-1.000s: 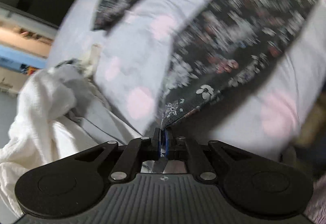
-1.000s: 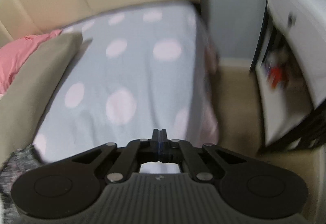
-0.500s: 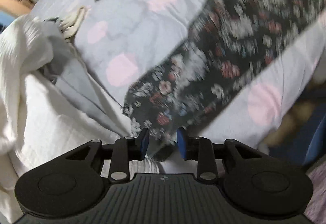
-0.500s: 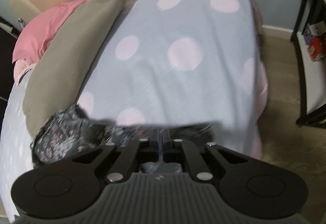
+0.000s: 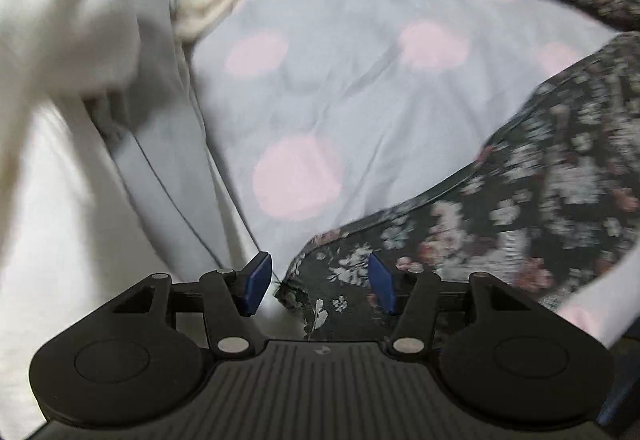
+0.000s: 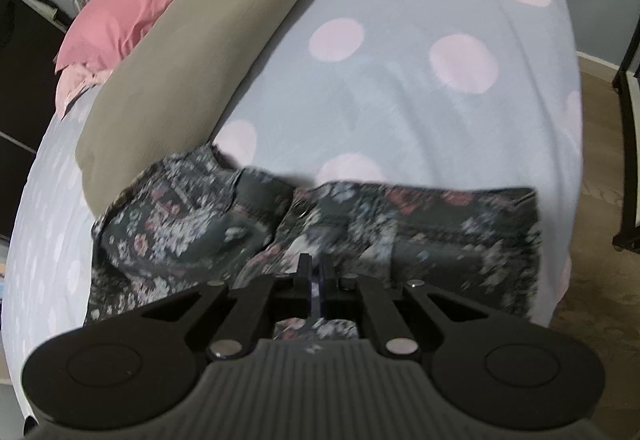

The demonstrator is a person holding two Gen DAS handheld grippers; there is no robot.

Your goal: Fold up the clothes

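Left gripper (image 5: 318, 286) let go: it was clamped on the floral trousers' (image 5: 540, 208) leg hem a second ago, now its fingers (image 5: 256, 282) are opening, the hem lying loose between them, pads off the cloth. Leg end now rests on the bed (image 5: 340, 88) beside the white laundry pile (image 5: 60, 120). Right gripper (image 6: 316, 280) stays clenched, apparently pinching the waistband near the bed's right edge, below the tan pillow (image 6: 192, 52). Trousers look laid out; folding likely next.

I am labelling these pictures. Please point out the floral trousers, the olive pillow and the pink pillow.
floral trousers (image 6: 440, 216): right wrist view, waistband area.
olive pillow (image 6: 192, 56): right wrist view, middle of its top face.
pink pillow (image 6: 132, 8): right wrist view, middle of its visible cover.
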